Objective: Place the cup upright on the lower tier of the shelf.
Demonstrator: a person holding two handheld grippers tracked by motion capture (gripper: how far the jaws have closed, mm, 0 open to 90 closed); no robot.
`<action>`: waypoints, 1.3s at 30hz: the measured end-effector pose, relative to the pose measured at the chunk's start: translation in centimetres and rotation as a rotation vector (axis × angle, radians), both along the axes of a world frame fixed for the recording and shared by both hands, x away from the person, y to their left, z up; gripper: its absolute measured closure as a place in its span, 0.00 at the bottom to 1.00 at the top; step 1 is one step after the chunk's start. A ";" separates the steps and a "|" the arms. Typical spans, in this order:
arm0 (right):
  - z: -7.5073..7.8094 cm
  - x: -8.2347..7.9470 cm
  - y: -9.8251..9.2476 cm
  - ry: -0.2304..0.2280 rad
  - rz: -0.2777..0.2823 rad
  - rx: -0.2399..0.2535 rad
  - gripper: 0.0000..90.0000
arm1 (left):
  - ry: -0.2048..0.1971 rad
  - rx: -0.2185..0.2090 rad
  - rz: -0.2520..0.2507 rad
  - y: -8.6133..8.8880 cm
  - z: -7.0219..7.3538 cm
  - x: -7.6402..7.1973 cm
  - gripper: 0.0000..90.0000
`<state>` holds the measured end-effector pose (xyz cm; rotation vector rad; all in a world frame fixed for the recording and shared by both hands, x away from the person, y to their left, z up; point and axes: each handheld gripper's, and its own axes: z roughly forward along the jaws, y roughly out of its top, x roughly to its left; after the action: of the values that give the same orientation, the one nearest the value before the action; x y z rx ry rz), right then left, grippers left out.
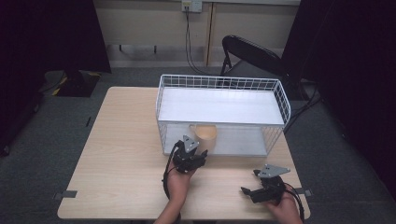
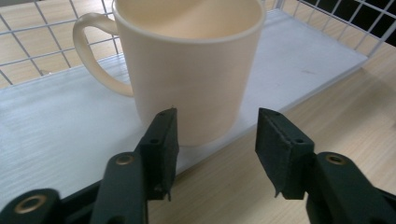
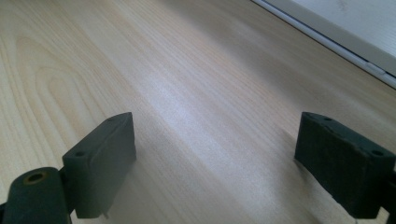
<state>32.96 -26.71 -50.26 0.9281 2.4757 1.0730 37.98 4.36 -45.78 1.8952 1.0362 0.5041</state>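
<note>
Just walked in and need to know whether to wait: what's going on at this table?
A person works with a gripper in each hand. The left gripper sits right in front of a cream mug standing on the lower shelf of a white wire rack. Its jaws are open and clear of the mug, so it looks set down there. The right gripper hangs open over the bare wooden table, holding nothing.

A cream mug (image 2: 187, 70) stands on the white lower shelf (image 2: 56, 135) of a white wire-grid rack (image 1: 280, 100), the counter (image 1: 121, 154) is pale wood grain, and both grippers' fingers (image 2: 161, 144) are matt black.
</note>
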 end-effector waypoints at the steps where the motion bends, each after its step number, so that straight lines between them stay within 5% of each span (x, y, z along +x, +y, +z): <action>1: 0.0 0.0 0.0 0.000 0.000 0.000 0.13 | 0.009 -0.006 -0.014 0.2 0.0 0.0 0.48; 13: 0.0 0.0 0.0 0.000 0.000 0.000 0.13 | 0.051 -0.026 -0.124 1.1 0.3 -0.4 0.25; 20: 0.0 0.0 0.0 0.000 0.000 0.000 0.13 | 0.053 -0.030 -0.160 1.7 0.7 -0.8 0.22; 23: 0.0 0.0 0.0 0.000 0.000 0.000 0.13 | 0.042 0.016 -0.170 2.1 0.9 -1.1 0.23; 29: 0.0 0.0 0.0 0.000 0.000 0.000 0.13 | 0.035 0.018 -0.217 2.9 1.0 -1.6 0.21; 39: 0.0 0.0 0.0 0.001 -0.002 -0.001 0.13 | 0.045 0.036 -0.232 4.7 0.8 -2.0 0.18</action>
<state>32.92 -26.71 -50.25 0.9314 2.4752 1.0709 35.98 9.06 -45.00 2.0350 0.8266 0.3486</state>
